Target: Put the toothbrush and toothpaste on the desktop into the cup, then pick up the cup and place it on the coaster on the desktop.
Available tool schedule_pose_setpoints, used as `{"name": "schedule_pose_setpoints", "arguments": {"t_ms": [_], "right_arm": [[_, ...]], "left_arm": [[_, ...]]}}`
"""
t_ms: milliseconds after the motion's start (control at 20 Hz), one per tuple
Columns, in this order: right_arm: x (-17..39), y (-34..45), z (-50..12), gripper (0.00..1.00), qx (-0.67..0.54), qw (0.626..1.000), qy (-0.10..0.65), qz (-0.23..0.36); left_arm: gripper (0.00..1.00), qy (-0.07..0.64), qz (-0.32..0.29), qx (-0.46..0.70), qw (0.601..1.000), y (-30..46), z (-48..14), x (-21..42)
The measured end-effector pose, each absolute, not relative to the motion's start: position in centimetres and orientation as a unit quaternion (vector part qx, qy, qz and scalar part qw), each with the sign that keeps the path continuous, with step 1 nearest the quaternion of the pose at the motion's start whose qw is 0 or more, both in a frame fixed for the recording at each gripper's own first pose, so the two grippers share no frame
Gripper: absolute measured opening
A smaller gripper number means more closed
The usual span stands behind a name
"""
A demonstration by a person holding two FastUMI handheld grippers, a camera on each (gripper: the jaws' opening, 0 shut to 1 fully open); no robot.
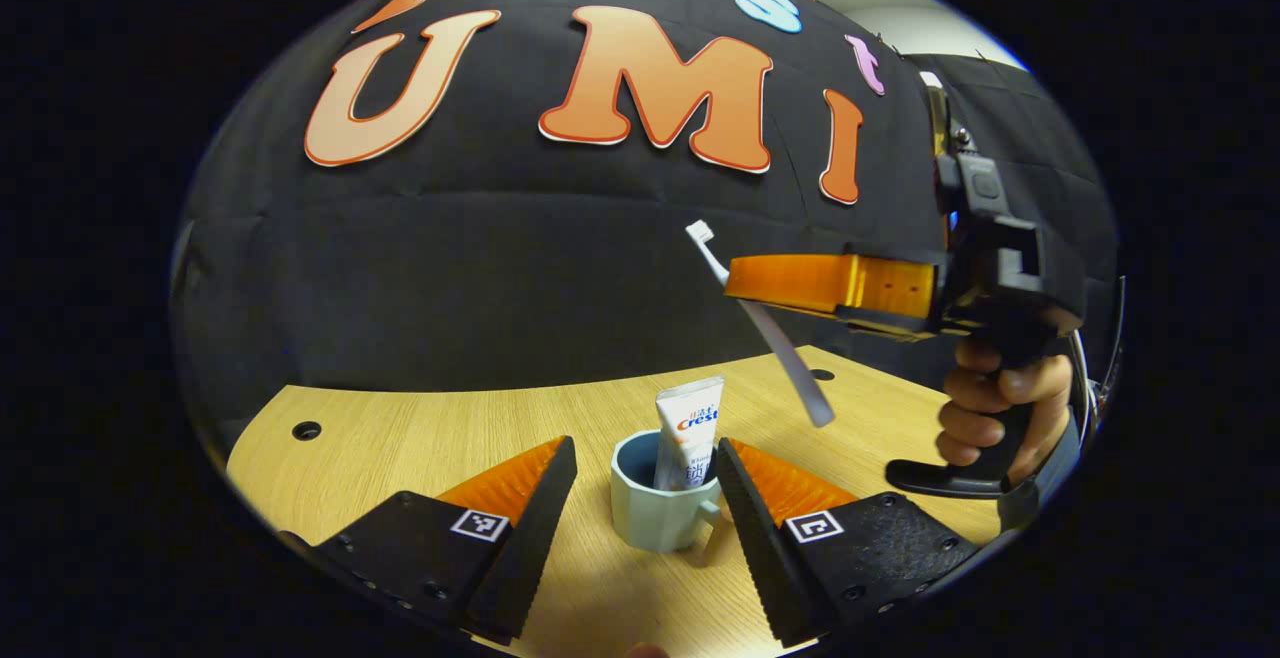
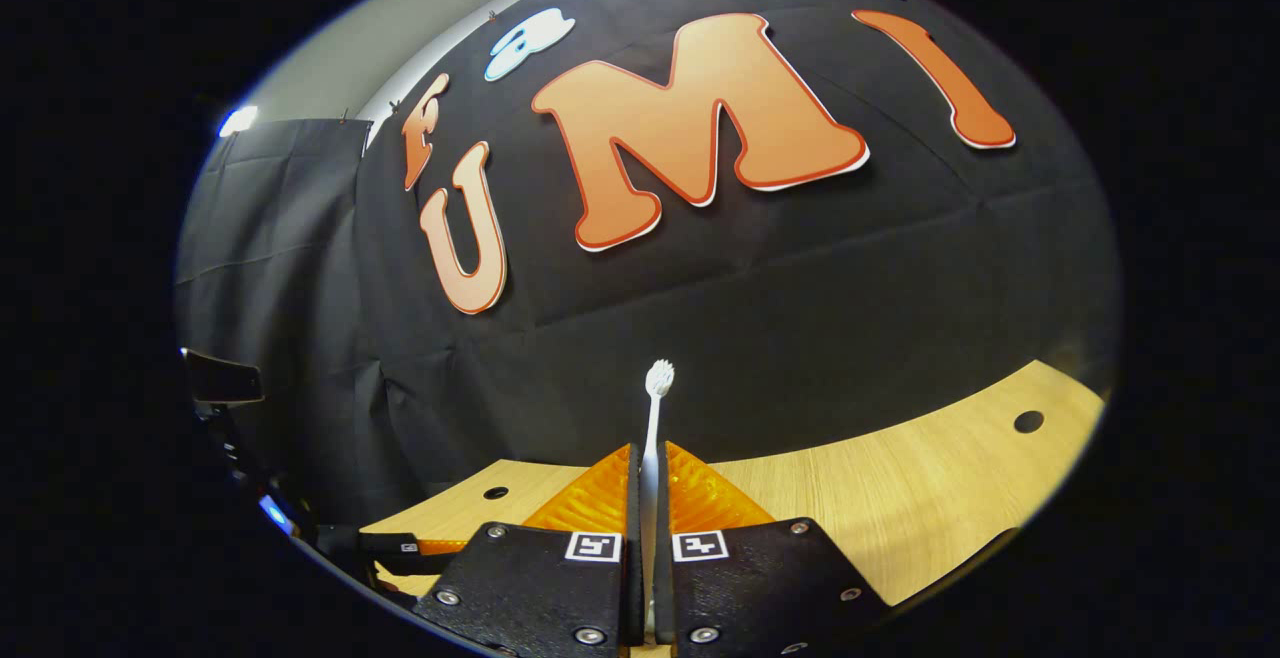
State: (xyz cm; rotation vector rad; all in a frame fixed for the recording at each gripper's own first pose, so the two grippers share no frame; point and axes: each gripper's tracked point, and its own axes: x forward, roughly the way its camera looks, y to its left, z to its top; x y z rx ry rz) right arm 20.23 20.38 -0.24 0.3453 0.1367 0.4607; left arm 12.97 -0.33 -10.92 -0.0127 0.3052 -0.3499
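Clamped in the right gripper, toothbrush hanging tilted above and right of the cup on the tabletop; toothpaste already inside. Left gripper apart, flanking the cup. Best lowered handle-first beside the tube, probably straightened first.

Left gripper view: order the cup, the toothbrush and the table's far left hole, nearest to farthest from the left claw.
1. Cup, between the left claw fingers.
2. Toothbrush, raised right, held by right claw.
3. Hole, far left.
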Motion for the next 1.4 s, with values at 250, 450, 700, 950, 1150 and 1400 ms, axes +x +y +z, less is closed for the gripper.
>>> {"name": "schedule_pose_setpoints", "arguments": {"t_ms": [250,450,700,950,1150,1400], "right_arm": [[22.5,21.1,-1.7,0.04,0.201,0.95,0.069,0.228],[24.1,22.1,-2.8,0.05,0.21,0.949,0.065,0.224],[24.8,23.1,-4.6,0.05,0.21,0.95,0.068,0.223],[24.1,23.2,-4.7,0.04,0.206,0.95,0.063,0.227],[23.8,22.3,-4.2,0.06,0.214,0.95,0.053,0.223],[23.9,21.9,-3.7,0.08,0.224,0.948,0.048,0.22]], "left_arm": [[0.85,0.147,-0.163,-0.01,0.976,1.3,-10.8,11.1],[0.85,0.153,-0.154,-0.016,0.976,2.4,-11.7,10.7],[0.86,0.17,-0.148,-0.026,0.974,2.9,-13.2,10.4],[0.89,0.182,-0.145,-0.03,0.972,2.9,-14.0,10.1],[0.89,0.186,-0.142,-0.024,0.972,2.8,-14.4,10.0],[0.88,0.184,-0.147,-0.017,0.972,2.3,-14.3,9.4]]}}
